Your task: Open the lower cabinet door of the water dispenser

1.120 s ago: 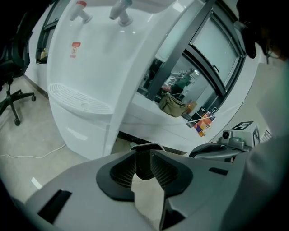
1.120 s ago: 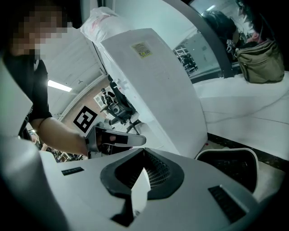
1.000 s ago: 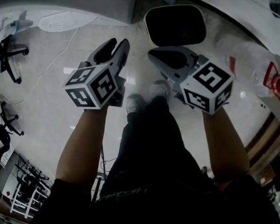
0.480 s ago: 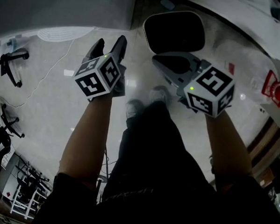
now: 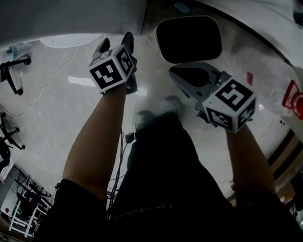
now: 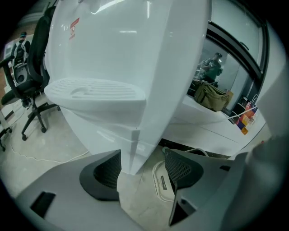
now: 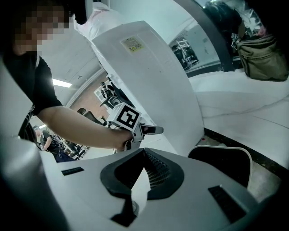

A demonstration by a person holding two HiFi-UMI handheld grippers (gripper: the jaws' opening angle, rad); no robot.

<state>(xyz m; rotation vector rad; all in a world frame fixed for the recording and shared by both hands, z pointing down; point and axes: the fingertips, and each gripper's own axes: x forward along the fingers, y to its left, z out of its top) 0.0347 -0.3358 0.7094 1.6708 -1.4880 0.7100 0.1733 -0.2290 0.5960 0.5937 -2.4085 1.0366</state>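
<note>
Head view: your left gripper (image 5: pixel 115 42) is pointing steeply down, and your right gripper (image 5: pixel 180 74) is hanging to its right above the floor (image 5: pixel 56 103), touching nothing.

Left gripper view: the dispenser (image 6: pixel 117 54) is filling the frame. Its drip shelf (image 6: pixel 92 90) is jutting out above the lower front, and the door (image 6: pixel 97 135) below that shelf is looking fully closed.

Your left jaws have just been opening and are now standing at their widest, released. The dispenser's vertical corner is showing in the gap between them, but neither pad is touching it.

Judging from the task, you are reaching for the door's free edge. You are wanting the jaws astride that edge or a pull recess, not the cabinet corner. No handle is showing here, so you are needing to find one before closing. Once gripping, you should be pulling along the door's swing, not straight out.

Right gripper view: your right jaws are sitting clenched together on nothing, with the dispenser (image 7: pixel 149 76) and the left gripper (image 7: pixel 153 130) lying beyond them.
</note>
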